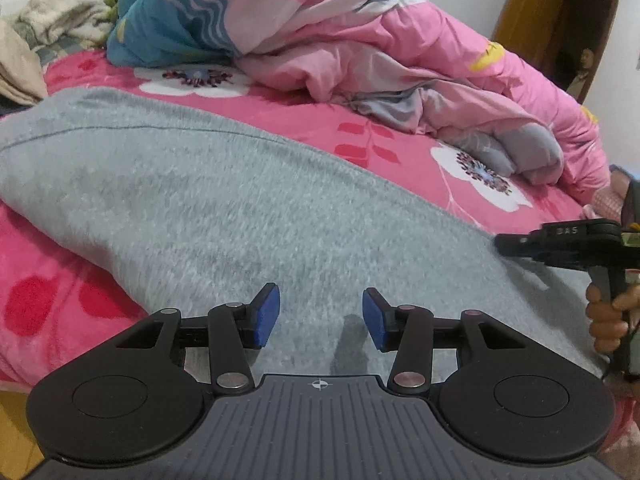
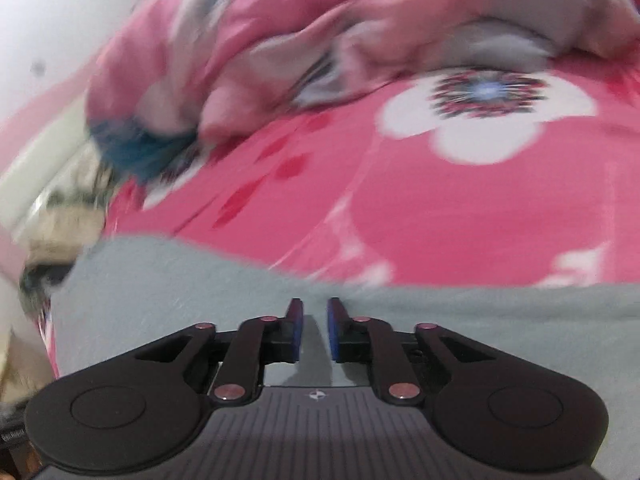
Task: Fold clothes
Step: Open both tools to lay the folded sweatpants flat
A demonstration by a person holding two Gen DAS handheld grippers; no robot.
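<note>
A plain heathered grey garment (image 1: 208, 208) is spread over a bed sheet (image 1: 400, 136) of bright pink, printed with white flowers having dark purple, blue-centred hearts, and with red leaf sprigs and red blooms. Behind it a crumpled quilt (image 1: 360, 44) is seen in lighter pink with grey and white patches, a yellow motif, and a teal part crossed by pale stripes. A cream, fuzzy cloth (image 1: 60, 16) lies at the far left. The left tool (image 1: 320, 320) is black with blue pads (image 1: 266, 316); the right tool (image 2: 314, 328) is coloured alike. The door frame (image 1: 536, 12) is shown in brown wood.
</note>
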